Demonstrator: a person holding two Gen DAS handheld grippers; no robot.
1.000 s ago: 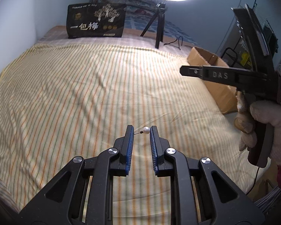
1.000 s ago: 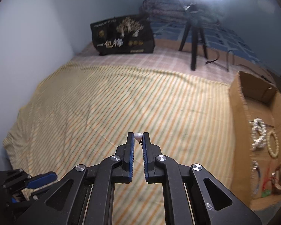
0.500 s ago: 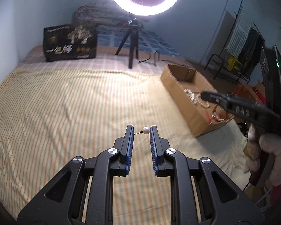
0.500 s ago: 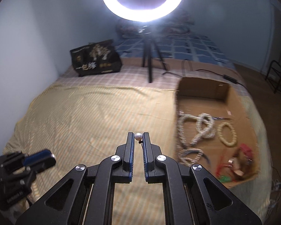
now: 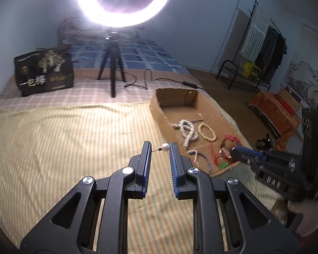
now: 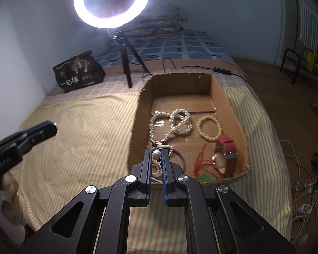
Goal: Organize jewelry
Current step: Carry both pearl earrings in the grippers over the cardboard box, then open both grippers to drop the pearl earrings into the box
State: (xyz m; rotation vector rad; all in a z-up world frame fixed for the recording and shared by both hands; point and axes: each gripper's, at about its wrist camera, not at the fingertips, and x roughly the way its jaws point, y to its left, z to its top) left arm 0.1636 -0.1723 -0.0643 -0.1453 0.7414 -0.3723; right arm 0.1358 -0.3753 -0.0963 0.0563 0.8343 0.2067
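- Pearl earring (image 5: 165, 147) between the tips of the left gripper (image 5: 160, 149); pin end touches the left finger, pearl touches the right one. Jaws stand fairly wide, yet the earring spans the gap and hangs there, clamped end to end.
- Second pearl earring (image 6: 156, 154) pinched at the tips of the right gripper (image 6: 156, 155); jaws narrow, closed on the pearl.
- Right gripper hangs over the near end of the cardboard box (image 6: 217, 85). Left gripper is over the striped sheet (image 5: 63, 139), left of the box (image 5: 159, 105).
- Box sits on the bed at the sheet's right side, top open. Inside: tangled pearl necklace (image 6: 176, 122), bead bracelet (image 6: 209, 127) just right of it, red-strap watch (image 6: 228, 152) nearer the front, red cord (image 6: 202, 163) and a green piece (image 6: 205, 178) at the front wall, thin bangle (image 6: 181, 155) beside the gripper tips.
- Behind the sheet: ring light (image 6: 112, 2) on a tripod (image 6: 127, 63), lit; black bag (image 6: 78, 72) left of it.
- Gloved hand (image 5: 303, 213) grips the right tool's handle.
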